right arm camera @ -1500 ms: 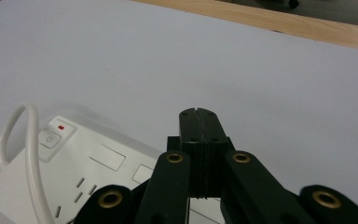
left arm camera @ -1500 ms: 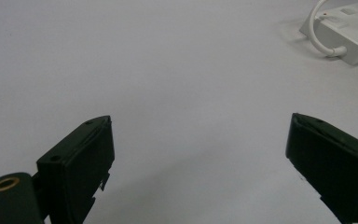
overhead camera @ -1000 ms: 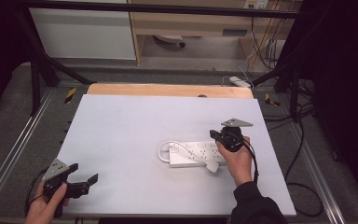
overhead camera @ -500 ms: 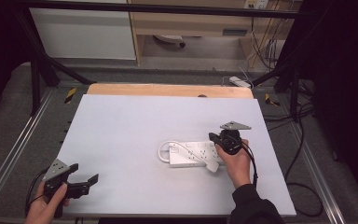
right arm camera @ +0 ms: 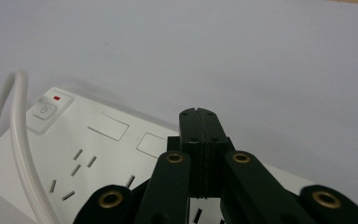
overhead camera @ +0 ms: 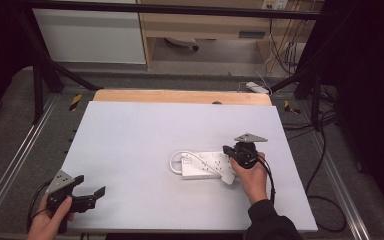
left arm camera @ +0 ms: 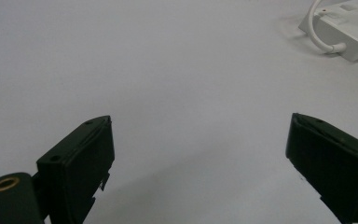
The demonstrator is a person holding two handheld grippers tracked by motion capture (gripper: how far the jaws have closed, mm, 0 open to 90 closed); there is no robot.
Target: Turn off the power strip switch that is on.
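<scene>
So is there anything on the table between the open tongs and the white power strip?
No. In the high view, the stretch of table between the left tongs and the power strip is bare.

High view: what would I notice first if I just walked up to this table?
The white plastic power strip with its looped white cord, lying right of centre on the pale grey table. The right gripper hangs over it, jaws shut. The left gripper sits at the near left corner, jaws open.
</scene>
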